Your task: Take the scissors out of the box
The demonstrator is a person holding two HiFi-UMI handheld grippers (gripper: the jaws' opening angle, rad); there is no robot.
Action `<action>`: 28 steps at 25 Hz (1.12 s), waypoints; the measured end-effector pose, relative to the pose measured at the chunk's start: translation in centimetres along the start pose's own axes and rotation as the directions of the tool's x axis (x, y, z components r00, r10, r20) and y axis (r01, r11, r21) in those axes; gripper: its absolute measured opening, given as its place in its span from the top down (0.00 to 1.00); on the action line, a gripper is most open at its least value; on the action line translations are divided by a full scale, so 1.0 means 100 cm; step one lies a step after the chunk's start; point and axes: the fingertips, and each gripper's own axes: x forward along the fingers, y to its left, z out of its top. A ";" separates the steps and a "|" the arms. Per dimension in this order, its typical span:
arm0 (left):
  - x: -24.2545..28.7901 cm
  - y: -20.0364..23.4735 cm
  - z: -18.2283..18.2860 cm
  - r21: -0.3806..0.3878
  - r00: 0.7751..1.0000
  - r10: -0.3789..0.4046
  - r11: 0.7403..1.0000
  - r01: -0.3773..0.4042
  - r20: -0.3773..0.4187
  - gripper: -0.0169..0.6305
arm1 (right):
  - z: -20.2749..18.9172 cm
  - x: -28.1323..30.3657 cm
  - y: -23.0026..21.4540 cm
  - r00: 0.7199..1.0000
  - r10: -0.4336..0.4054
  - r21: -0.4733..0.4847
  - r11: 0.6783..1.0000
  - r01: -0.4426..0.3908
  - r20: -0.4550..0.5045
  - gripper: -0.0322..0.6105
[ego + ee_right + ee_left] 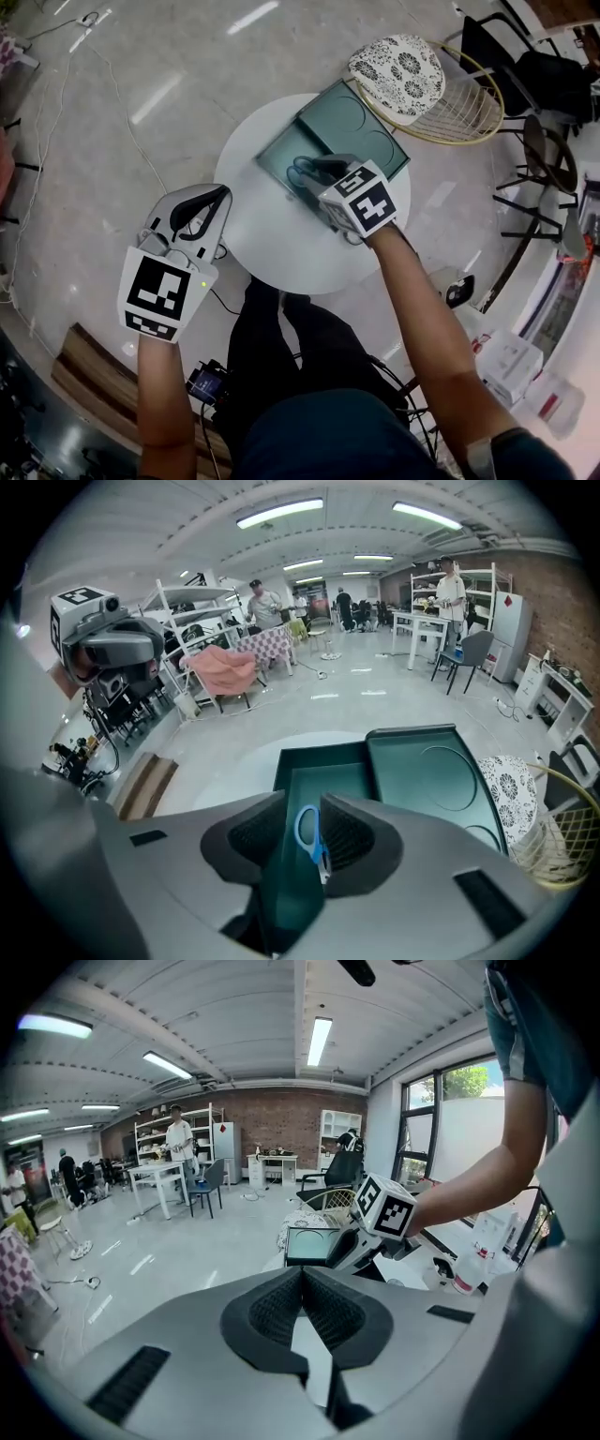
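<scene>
The scissors [302, 171] lie in the dark green box [281, 155] on the round white table [272, 225]; only one blue handle loop [307, 832] shows. My right gripper [323, 171] reaches into the box. Its jaws stand a little apart around that loop, so it is open. The loop rests against the right jaw, with a sliver of box floor showing on its left. The blades are hidden under the jaws. My left gripper [208, 202] hangs off the table's left edge, shut and empty [300, 1274].
The box's lid [361, 131] lies open beside it on the far side. Behind the table stands a wire chair with a patterned cushion [398, 70]. A wooden bench [84, 375] lies on the floor at the lower left. People stand at the far shelves [258, 597].
</scene>
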 end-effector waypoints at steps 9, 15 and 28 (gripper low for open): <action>0.017 0.031 -0.028 -0.054 1.000 -0.009 0.999 0.008 -0.007 0.95 | -0.011 0.053 -0.009 0.992 -0.020 -0.061 0.998 0.013 -0.127 0.74; 0.022 0.044 -0.043 -0.074 1.000 -0.010 0.997 0.009 -0.010 0.95 | -0.019 0.076 -0.009 0.979 -0.037 -0.108 0.994 0.016 -0.199 0.74; 0.024 0.059 -0.054 -0.101 1.000 -0.010 0.995 0.009 -0.006 0.95 | -0.040 0.107 -0.013 0.948 -0.087 -0.175 0.984 0.034 -0.306 0.75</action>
